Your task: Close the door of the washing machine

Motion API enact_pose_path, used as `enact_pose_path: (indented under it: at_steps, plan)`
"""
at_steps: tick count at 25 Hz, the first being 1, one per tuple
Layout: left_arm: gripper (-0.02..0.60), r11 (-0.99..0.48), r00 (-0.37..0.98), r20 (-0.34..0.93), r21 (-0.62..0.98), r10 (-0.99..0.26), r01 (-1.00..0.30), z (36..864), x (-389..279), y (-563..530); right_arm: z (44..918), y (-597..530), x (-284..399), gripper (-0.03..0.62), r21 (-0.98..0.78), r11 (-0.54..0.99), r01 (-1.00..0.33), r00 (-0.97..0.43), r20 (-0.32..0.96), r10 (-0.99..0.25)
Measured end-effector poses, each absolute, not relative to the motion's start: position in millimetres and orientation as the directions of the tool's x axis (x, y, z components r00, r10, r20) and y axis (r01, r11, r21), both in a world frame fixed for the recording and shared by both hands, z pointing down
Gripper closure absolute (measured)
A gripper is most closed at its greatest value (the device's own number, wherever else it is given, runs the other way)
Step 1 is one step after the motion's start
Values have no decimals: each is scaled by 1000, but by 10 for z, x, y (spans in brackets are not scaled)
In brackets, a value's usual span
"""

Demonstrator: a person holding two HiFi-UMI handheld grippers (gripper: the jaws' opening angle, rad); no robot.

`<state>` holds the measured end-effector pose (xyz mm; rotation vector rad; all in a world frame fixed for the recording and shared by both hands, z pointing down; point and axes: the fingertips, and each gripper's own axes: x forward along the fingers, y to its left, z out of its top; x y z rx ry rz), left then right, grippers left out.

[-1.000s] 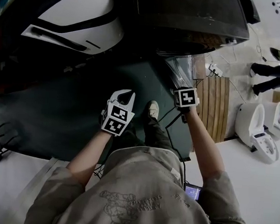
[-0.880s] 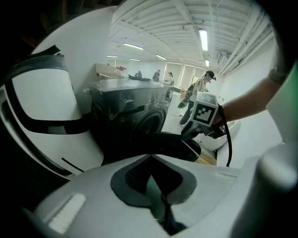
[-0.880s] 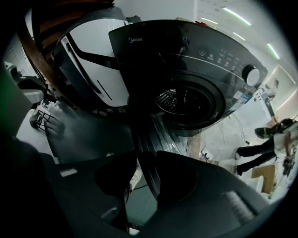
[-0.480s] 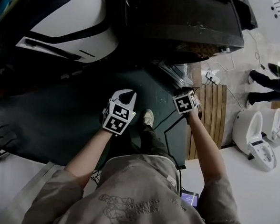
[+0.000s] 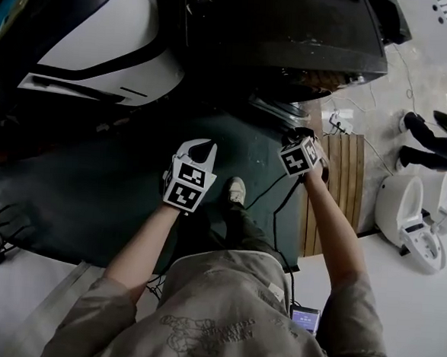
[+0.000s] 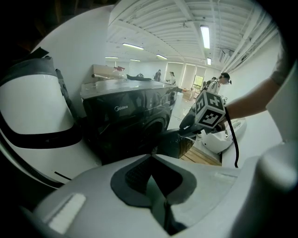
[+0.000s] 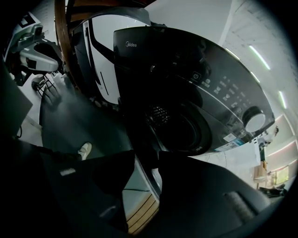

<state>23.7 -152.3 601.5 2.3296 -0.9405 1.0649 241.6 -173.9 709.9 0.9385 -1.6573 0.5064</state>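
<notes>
Two grippers, one door, one washing machine. The left gripper (image 6: 151,159) has its jaws pressed together, with nothing between them. The right gripper (image 7: 142,155) has its jaws a little apart, clamped on the rim of the door (image 7: 150,180). The door is glass with a thin pale rim and stands partly open before the round dark opening of the black washing machine (image 7: 186,83).

Under me a dark green mat (image 5: 92,195) covers the middle and left of the head view. My shoe (image 5: 238,190) stands on it at centre, with a black cable (image 5: 275,216) trailing just beside. The washing machine (image 5: 295,34) stands at the top, a slatted wooden board (image 5: 344,175) lies along the mat's right edge, and bare white floor (image 5: 420,317) fills the lower right.
</notes>
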Motion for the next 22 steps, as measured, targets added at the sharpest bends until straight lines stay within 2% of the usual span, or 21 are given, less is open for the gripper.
enact_pose_path:
  at_steps: [13, 18, 22]
  plan:
    - [580, -676, 515, 762, 141, -393, -723, 6039, 355, -1660, 7047, -2386, 2687, 379, 335, 534, -776, 57, 881, -470]
    - [581, -608, 484, 757, 147, -439, -780, 6026, 120, -1832, 7033, -2654, 2735, 384, 412, 477, -776, 113, 835, -538]
    - [581, -576, 469, 756, 150, -457, -804, 6012, -60, -1975, 7035, -2863, 2751, 387, 448, 445, -776, 165, 824, -542]
